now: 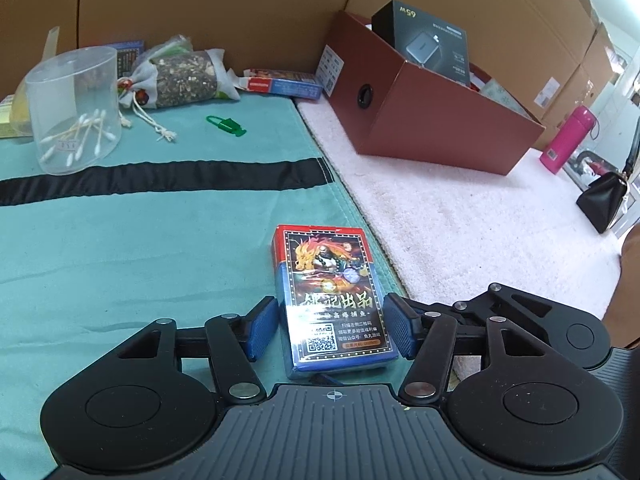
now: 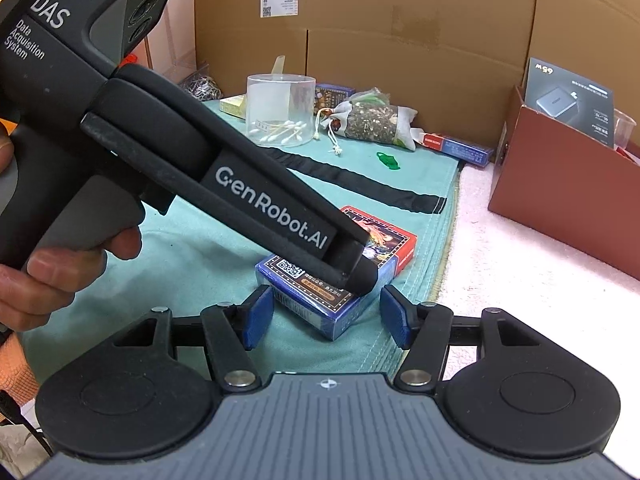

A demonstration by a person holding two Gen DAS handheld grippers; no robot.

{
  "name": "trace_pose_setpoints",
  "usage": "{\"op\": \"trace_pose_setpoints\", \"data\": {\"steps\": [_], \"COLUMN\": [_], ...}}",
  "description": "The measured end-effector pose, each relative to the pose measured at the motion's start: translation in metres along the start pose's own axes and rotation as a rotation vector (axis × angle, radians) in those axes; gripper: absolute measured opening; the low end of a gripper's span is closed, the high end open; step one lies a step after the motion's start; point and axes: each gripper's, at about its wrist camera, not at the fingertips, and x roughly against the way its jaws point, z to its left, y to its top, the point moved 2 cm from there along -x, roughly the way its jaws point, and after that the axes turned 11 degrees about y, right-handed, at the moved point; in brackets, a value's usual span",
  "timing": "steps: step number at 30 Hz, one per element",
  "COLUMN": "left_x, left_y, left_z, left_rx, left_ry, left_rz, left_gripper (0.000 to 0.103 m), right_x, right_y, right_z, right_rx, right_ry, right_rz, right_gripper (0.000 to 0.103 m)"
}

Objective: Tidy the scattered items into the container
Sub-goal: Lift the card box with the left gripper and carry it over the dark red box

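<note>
Cardboard walls [image 1: 224,4] back a teal cloth [image 1: 140,248]. Left wrist view: left gripper [image 1: 331,330] straddles a red-and-blue card pack [image 1: 334,300], pads just beside its sides, contact uncertain; brown box [image 1: 432,120] sits well apart. Right wrist view: right gripper [image 2: 326,316] open near the pack, whose middle the left gripper hides.

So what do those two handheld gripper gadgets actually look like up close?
Each is matte black plastic with a ribbed grey top plate bearing a small crosshair mark. Both the left gripper and the right gripper have black linkage bars with silver rivets, round black hubs and blue textured pads. Seen from the side, the left one has a pistol-style handle and white lettering: "GenRobot.AI", "DAS", "Data Acquisition System". No cables or sleeves show clearly.
</note>
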Motion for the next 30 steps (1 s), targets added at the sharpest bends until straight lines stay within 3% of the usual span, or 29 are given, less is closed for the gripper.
{"op": "trace_pose_setpoints", "data": {"steps": [7,13,30], "left_x": [0.000,0.004,0.035], "left_y": [-0.001,-0.002,0.043], "left_z": [-0.006,-0.011,-0.078], "left_rx": [-0.019,-0.022,-0.144], "left_ry": [0.018,0.004,-0.033], "left_rz": [-0.003,-0.006,-0.148], "left_gripper": [0.072,0.062,0.063], "right_x": [-0.003,0.006,0.052], "right_y": [0.002,0.001,0.017], "right_z": [-0.002,-0.001,-0.029], "right_rx": [-0.037,-0.045,-0.054], "right_ry": [0.001,-0.011,-0.141], "right_rz": [0.007,0.009,-0.151], "right_gripper": [0.060,0.058,0.058]}}
